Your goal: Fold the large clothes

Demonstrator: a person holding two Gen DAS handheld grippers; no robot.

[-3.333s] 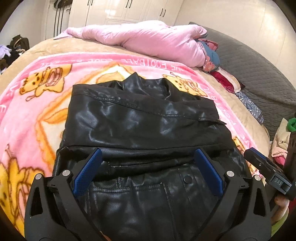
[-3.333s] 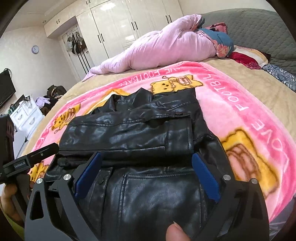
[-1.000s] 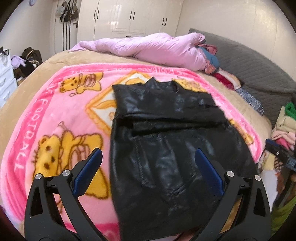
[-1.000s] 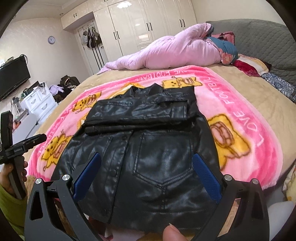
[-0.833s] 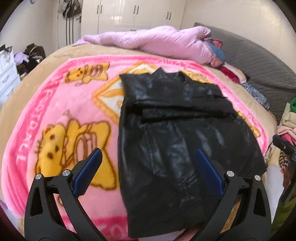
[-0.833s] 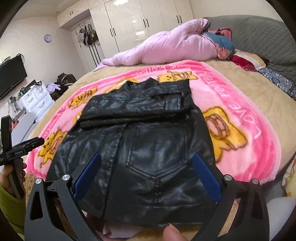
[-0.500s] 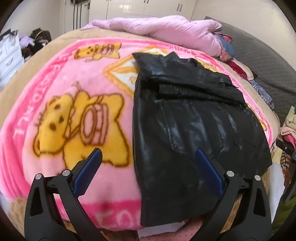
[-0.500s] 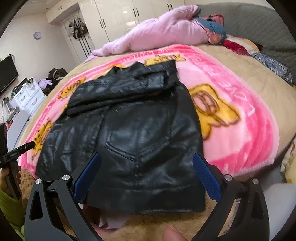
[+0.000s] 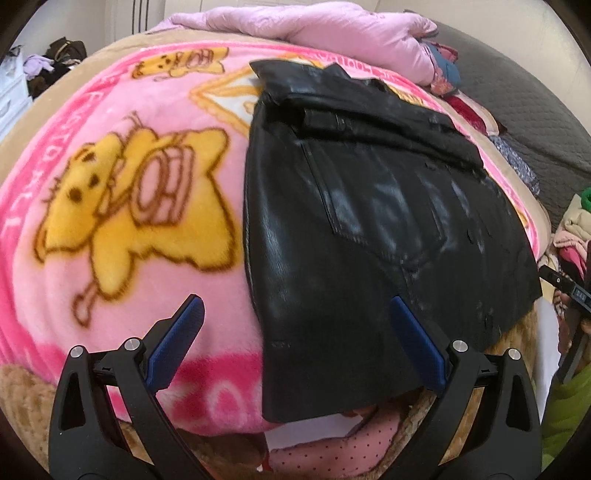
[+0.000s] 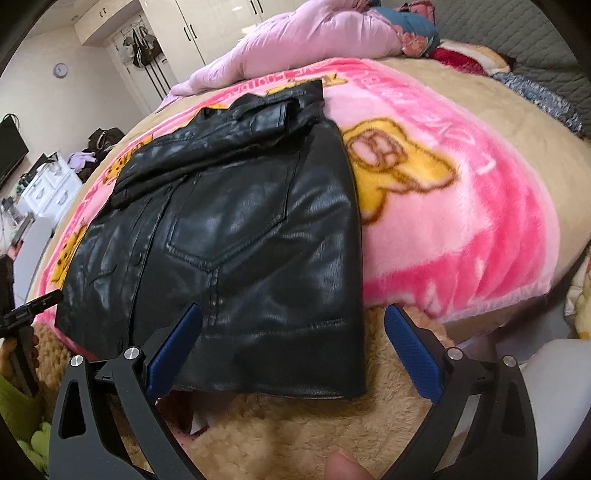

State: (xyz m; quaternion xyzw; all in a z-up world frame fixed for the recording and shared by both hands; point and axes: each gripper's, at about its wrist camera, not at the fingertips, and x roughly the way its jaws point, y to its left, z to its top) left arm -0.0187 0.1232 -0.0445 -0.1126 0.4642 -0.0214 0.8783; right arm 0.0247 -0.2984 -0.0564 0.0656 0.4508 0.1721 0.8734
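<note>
Spread over the bed, a pink cartoon blanket [image 9: 110, 229] carries the black leather jacket [image 9: 369, 221], its hem at the near edge. Left gripper [image 9: 295, 343] and right gripper [image 10: 291, 347] both hover wide apart, gripping nothing, near that hem.

jacket [image 9: 369, 236]: glossy black leather | blanket [image 9: 110, 206] under jacket: pink, yellow cartoon bears outlined brown, white lettering on a darker pink border | bedspread [image 10: 498, 122] around blanket: tan | duvet [image 9: 314, 33] beyond jacket: pale pink | gripper pads [image 10: 412, 356]: blue on black arms
</note>
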